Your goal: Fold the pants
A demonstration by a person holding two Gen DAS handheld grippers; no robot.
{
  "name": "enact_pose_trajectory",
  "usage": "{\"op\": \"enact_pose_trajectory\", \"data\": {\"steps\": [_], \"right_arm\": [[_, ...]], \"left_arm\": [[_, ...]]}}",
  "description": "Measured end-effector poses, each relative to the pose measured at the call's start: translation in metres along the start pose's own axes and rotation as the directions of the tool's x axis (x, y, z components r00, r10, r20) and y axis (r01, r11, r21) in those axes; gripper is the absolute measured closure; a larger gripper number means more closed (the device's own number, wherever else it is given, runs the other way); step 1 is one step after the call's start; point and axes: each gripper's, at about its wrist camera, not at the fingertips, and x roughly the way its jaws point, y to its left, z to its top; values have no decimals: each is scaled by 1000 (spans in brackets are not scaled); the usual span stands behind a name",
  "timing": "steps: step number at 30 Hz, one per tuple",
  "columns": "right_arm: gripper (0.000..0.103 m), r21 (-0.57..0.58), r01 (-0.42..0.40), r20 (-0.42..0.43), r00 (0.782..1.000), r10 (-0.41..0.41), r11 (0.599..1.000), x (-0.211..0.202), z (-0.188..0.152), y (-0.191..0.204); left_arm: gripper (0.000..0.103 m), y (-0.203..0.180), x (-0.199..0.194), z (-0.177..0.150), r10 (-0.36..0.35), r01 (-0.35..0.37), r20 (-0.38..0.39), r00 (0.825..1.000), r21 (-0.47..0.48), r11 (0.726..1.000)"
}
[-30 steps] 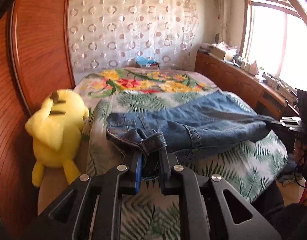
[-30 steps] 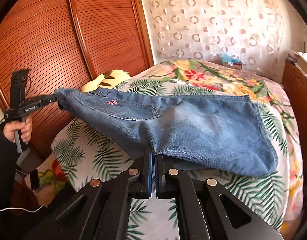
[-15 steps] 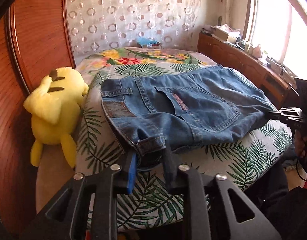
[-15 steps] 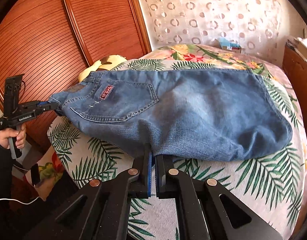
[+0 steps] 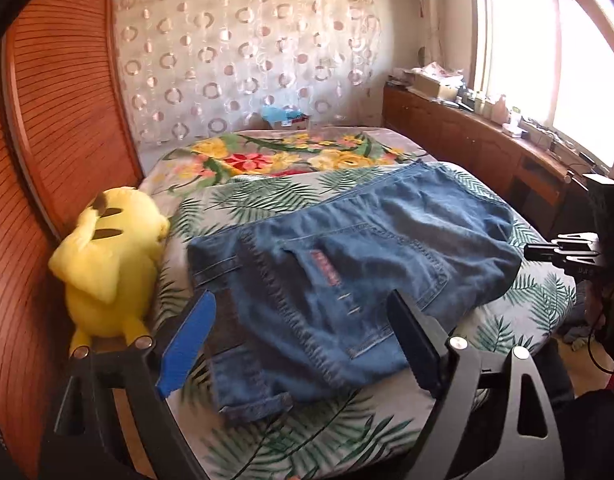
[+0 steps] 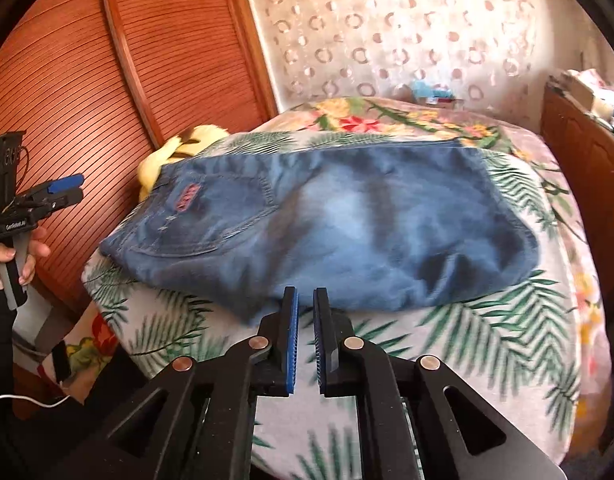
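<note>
Blue denim pants [image 5: 367, 264] lie folded and flat on the bed, back pocket and red label facing up. My left gripper [image 5: 299, 298] hovers over the waistband end, its jaws opening wide; the cloth lies below them, unheld. In the right wrist view the pants [image 6: 347, 216] stretch across the bed and my right gripper [image 6: 305, 294] sits at their near edge. Its jaws are opening, a narrow gap shows and nothing is between them. Each gripper shows in the other's view: the right gripper [image 5: 529, 251] and the left gripper [image 6: 81, 188].
The bed [image 5: 347, 432] has a palm-leaf and flower cover. A yellow plush toy [image 5: 103, 264] leans between the bed and the wooden slatted wardrobe [image 5: 59, 120]. A low wooden sideboard [image 5: 467, 140] with clutter runs under the window. A person's hand [image 6: 3, 256] holds the left gripper's handle.
Both grippers let go of the pants, which dropped flat onto the bed. The left jaws spread wide and the right jaws parted slightly. Both grippers pulled back from the cloth.
</note>
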Motion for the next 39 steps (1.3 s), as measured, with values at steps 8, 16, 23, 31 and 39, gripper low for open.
{"op": "enact_pose_trajectory", "data": {"steps": [8,16,23,31,39], "right_arm": [[76,70,139,16,990,-141,988,-10,4,-59],[75,159,249,-6,968,-251,955,-7,7,-111],[74,214,293,-51,956,-289,932,9,20,-135],[74,216,324,-87,946,-312,921,29,31,-139],[73,252,309,-101,951,-292,917,34,31,-151]], "left_arm": [[15,-34,49,13,-70,71,-33,997,21,997],[15,-66,77,17,-116,117,-51,992,33,993],[15,-84,91,13,-124,128,-75,989,49,991],[15,-88,101,9,-123,127,-93,988,36,991],[15,-92,120,-7,-126,130,-141,982,19,991]]}}
